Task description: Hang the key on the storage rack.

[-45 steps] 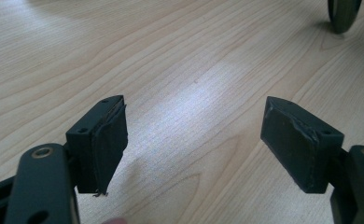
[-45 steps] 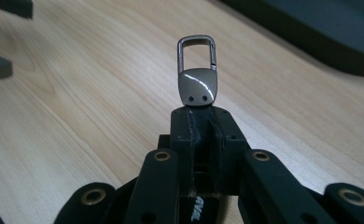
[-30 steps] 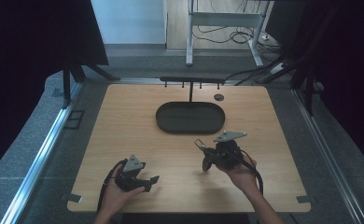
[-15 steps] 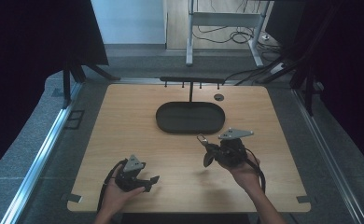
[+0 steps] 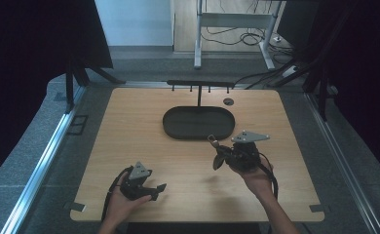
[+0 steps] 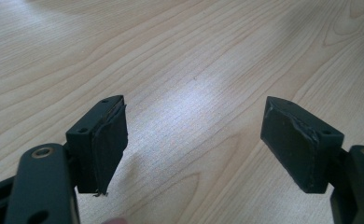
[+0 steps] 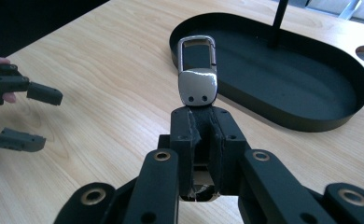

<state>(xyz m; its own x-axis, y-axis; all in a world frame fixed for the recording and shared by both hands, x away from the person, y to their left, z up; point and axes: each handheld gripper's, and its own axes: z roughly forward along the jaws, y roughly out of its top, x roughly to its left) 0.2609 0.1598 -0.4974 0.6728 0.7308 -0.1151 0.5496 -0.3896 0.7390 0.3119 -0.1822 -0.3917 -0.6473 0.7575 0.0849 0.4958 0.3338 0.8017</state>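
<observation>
Right gripper view: right tongs (image 7: 202, 122) pinch keyring clip (image 7: 197, 74) (unmarked).

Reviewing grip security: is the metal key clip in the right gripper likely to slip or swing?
The key clip looks polished, so probably slippery. The right gripper pinches only its lower end, so it might pivot. It seems rigid and small, likely light.

My left gripper (image 5: 160, 187) lies low near my body, held in my left hand (image 5: 124, 202), and its jaws stand wide apart with nothing between them. My right gripper (image 5: 214, 152) is raised, my right hand (image 5: 254, 175) behind it, the jaws pressed together and pointing forward-left.
</observation>
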